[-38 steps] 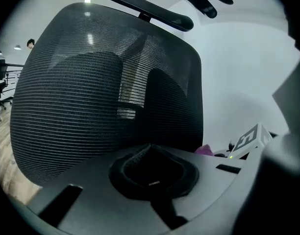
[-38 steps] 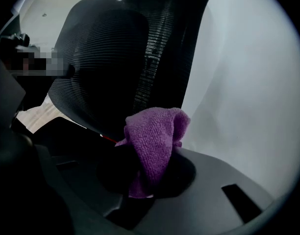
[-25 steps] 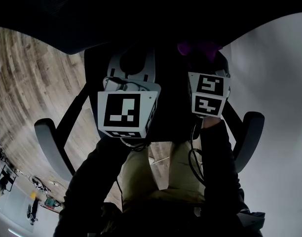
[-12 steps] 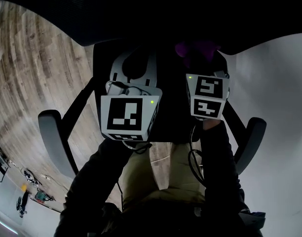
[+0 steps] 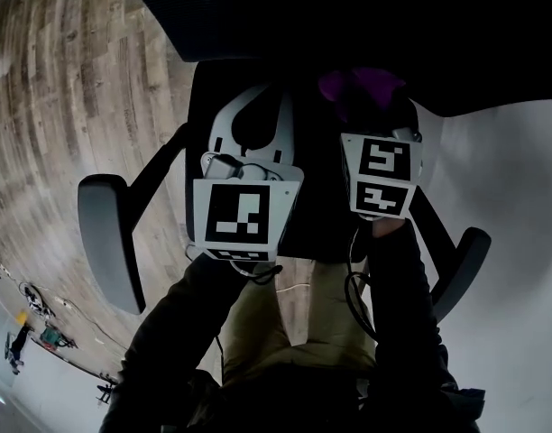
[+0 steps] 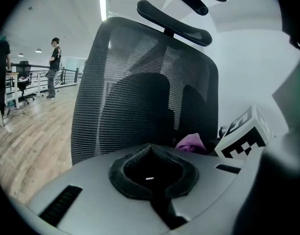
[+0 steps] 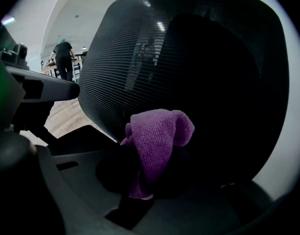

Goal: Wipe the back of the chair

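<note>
At chair back [image 7: 189, 58], right gripper [image 7: 145, 180] clamps purple cloth [image 7: 157, 136]; left gripper's [image 6: 151, 173] jaws together.

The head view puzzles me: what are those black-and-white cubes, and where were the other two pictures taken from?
There is no robot here: a person holds a two-jaw hand tool, called a gripper, in each hand. The cube on each gripper is a marker fixed to it. The head view looks down from the person's head. The other two pictures come from cameras riding on each gripper, looking along its jaws. Both face the mesh chair back, which stands on a wooden floor. The right gripper is clamped on a purple cloth. The left gripper has its jaws together and holds nothing.
</note>
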